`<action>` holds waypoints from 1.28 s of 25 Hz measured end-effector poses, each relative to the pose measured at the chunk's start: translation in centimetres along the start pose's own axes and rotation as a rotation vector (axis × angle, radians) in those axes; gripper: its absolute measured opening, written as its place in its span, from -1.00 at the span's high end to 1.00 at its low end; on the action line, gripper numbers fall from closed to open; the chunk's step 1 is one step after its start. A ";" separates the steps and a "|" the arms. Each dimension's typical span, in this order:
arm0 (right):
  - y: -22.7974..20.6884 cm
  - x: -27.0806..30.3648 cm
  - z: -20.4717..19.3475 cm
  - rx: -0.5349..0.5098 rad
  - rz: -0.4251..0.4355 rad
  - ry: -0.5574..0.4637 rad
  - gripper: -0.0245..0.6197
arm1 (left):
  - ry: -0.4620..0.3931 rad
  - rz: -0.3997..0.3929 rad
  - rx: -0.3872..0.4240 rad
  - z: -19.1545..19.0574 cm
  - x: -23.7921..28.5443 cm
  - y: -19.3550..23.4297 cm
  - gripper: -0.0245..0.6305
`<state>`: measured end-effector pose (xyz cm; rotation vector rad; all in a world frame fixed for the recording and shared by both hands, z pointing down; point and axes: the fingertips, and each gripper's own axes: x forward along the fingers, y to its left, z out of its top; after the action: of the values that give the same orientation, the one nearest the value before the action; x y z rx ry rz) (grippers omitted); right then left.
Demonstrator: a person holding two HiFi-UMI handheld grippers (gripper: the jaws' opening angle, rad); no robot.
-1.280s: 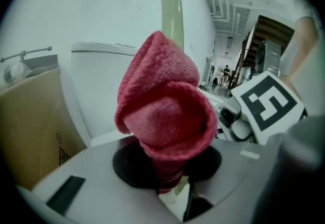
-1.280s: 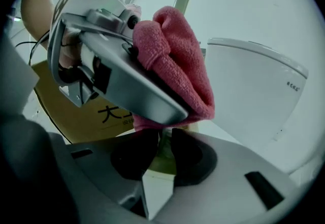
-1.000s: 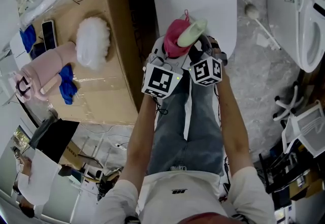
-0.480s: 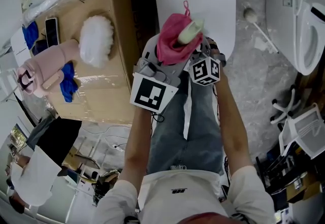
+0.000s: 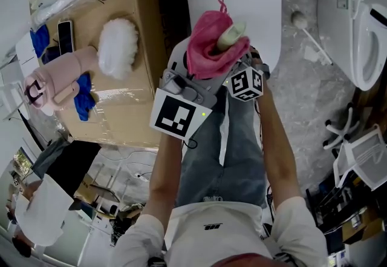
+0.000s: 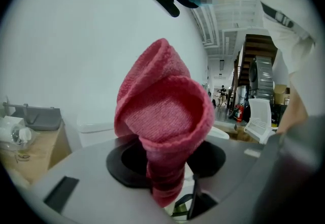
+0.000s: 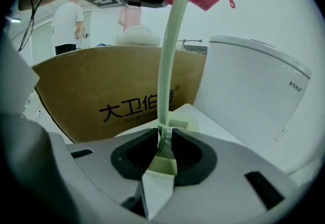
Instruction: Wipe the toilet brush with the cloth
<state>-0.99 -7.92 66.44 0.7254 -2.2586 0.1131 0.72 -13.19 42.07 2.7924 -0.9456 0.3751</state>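
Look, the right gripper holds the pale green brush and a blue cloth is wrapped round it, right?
No, the cloth is pink, not blue; the head view shows it. The right gripper does hold the pale green brush, and the cloth is wrapped round it.

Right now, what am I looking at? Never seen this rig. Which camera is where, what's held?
No robot: a person faces a toilet with a handheld gripper in each hand. The head view looks down from the person's head; the two gripper views ride on the grippers, looking along their jaws. The right gripper is shut on a pale green toilet brush. A pink cloth drapes over the brush's top and sits in the left gripper, whose jaws are opening. Beside the toilet, a cardboard box carries a white fluffy thing and a phone.
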 end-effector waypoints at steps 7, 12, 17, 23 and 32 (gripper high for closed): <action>0.0 0.1 -0.1 0.009 0.022 0.020 0.66 | -0.073 0.037 -0.061 2.2 -1.4 0.0 0.36; -0.1 0.0 0.2 0.026 0.081 0.050 0.64 | -0.108 0.077 -0.080 3.7 -3.3 0.3 0.36; -0.1 -1.8 1.4 0.049 0.096 0.047 0.63 | -0.121 0.114 -0.088 4.9 -5.4 0.6 0.36; -0.6 -6.1 4.5 0.096 0.055 -0.010 0.64 | -0.102 0.146 -0.102 5.8 -7.1 0.8 0.36; -4.0 -18.3 14.4 0.179 -0.120 -0.239 0.89 | -0.140 0.152 -0.110 10.7 -9.7 -0.3 0.36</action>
<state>2.28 -6.91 43.06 1.0146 -2.4454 0.1811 -4.58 -9.91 29.00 2.6837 -1.1758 0.1425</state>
